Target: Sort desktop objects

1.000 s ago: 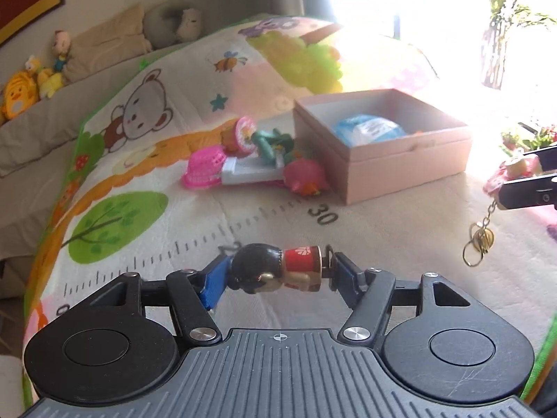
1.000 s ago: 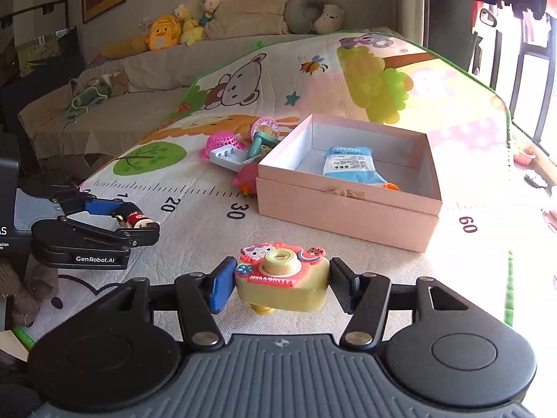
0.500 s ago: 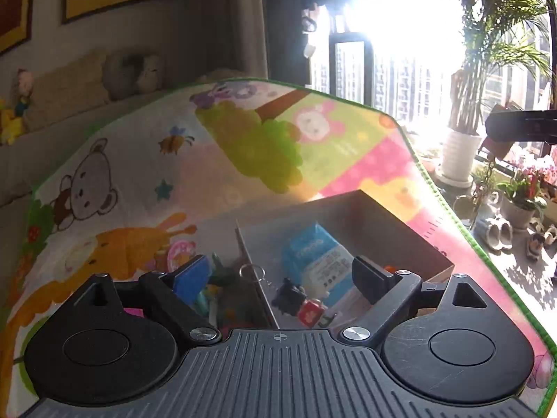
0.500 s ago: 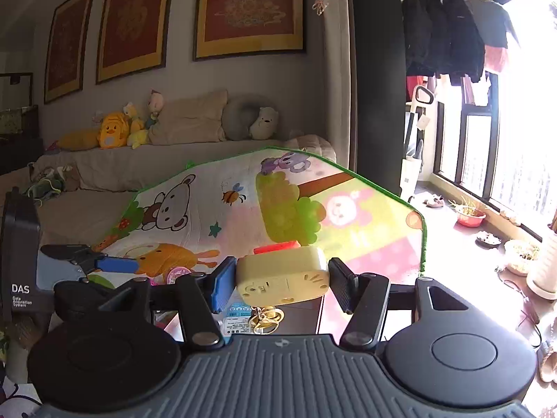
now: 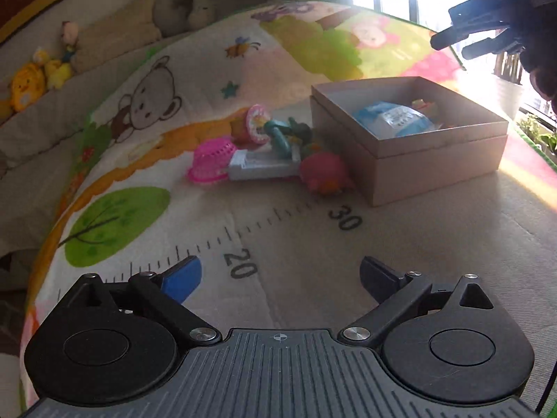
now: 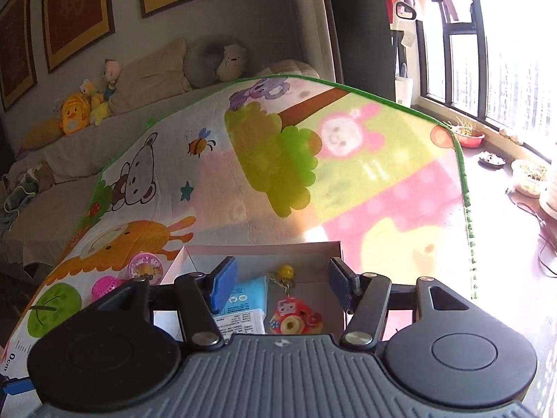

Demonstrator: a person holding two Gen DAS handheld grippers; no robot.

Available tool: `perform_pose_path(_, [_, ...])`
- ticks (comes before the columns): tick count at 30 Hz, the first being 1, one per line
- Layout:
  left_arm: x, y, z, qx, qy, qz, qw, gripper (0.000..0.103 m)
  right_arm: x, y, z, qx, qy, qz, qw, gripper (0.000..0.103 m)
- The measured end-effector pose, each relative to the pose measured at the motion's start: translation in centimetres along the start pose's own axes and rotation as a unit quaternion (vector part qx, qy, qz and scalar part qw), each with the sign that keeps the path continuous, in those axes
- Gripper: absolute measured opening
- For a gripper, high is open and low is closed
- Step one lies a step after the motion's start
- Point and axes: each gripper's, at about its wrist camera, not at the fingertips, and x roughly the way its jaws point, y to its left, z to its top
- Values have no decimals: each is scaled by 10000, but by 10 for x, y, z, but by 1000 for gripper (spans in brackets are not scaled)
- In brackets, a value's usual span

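The left gripper [image 5: 280,280] at the bottom of its frame is spread wide and empty over the play mat [image 5: 299,240]; the right gripper [image 6: 280,284] hangs released above the pink box [image 5: 417,160], nothing between its pads. Inside the box lie a blue wipes packet [image 6: 243,301] and a toy camera keychain [image 6: 296,318], so part of the sorting looks done; a small pile at centre frame remains outside: pink basket [image 5: 210,160], pink creature toy [image 5: 323,172], perhaps a teal figure [image 5: 283,132].
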Motion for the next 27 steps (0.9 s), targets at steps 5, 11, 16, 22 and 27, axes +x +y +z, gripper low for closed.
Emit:
perform_pose_path(5, [6,26,-11,-305,56,474,9984,101,-22,29,-7,-452,-44,71,9989,59])
perform_pose_path(11, [12,48,-21,-623,190,627,9959,101,-17,117,-29,-1553,417,745,9842,59])
perform_pose_path(16, [8,59,-29,-922,89,439,9947,102,27,171,-31,-1563,1094,1084,9756,59])
perform_pose_path(22, [9,69,-31,-1268,106,250,9916,102,107,200,-15,-1285,1616,522,9771,59])
perform_pose_path(27, [7,67,-33,-1272,43,234,9916,102,149,209,-22,-1454,1797,-284,9725,59])
